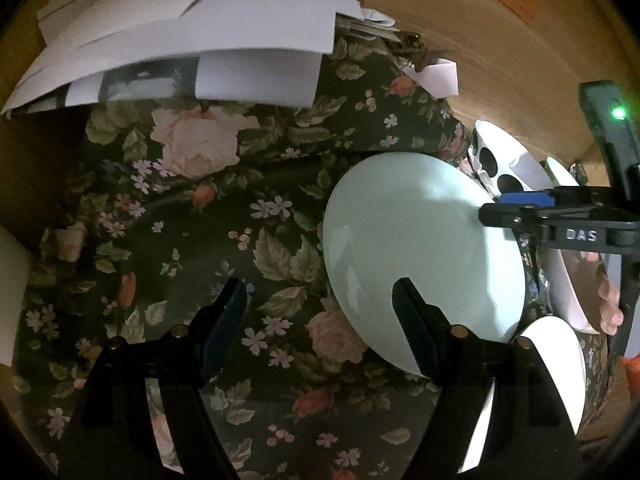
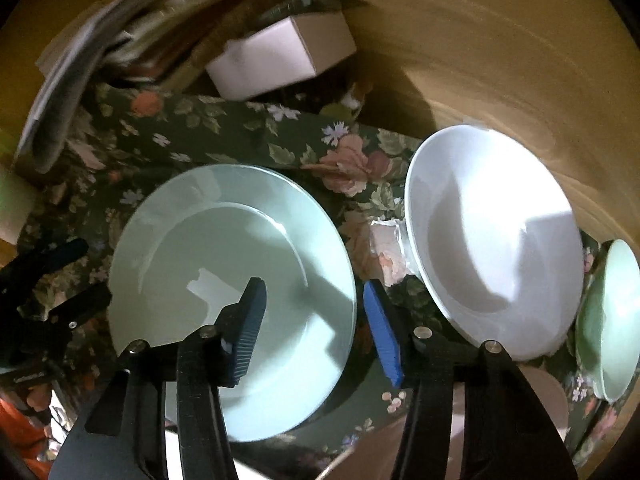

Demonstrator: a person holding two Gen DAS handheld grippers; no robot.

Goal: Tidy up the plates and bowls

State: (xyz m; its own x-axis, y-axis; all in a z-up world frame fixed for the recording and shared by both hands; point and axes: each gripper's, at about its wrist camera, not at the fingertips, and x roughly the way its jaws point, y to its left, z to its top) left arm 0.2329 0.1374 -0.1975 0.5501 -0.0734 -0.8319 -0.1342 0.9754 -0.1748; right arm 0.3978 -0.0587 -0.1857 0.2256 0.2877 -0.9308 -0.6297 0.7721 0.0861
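Observation:
A pale green plate lies flat on the floral tablecloth. My right gripper hovers over its right rim, open: one finger above the plate's well, the other outside the rim, pads not touching it. Right of the plate stands a white bowl, tilted, and further right a green bowl. In the left wrist view my left gripper stands open over the same plate's left rim, gripping nothing. The right gripper reaches in over the plate's far rim. A dotted white bowl sits behind.
A heap of white papers and a white box crowd the back of the cloth. Crumpled paper lies under the white bowl. Another white plate sits at the near right edge. A hand holds the right gripper.

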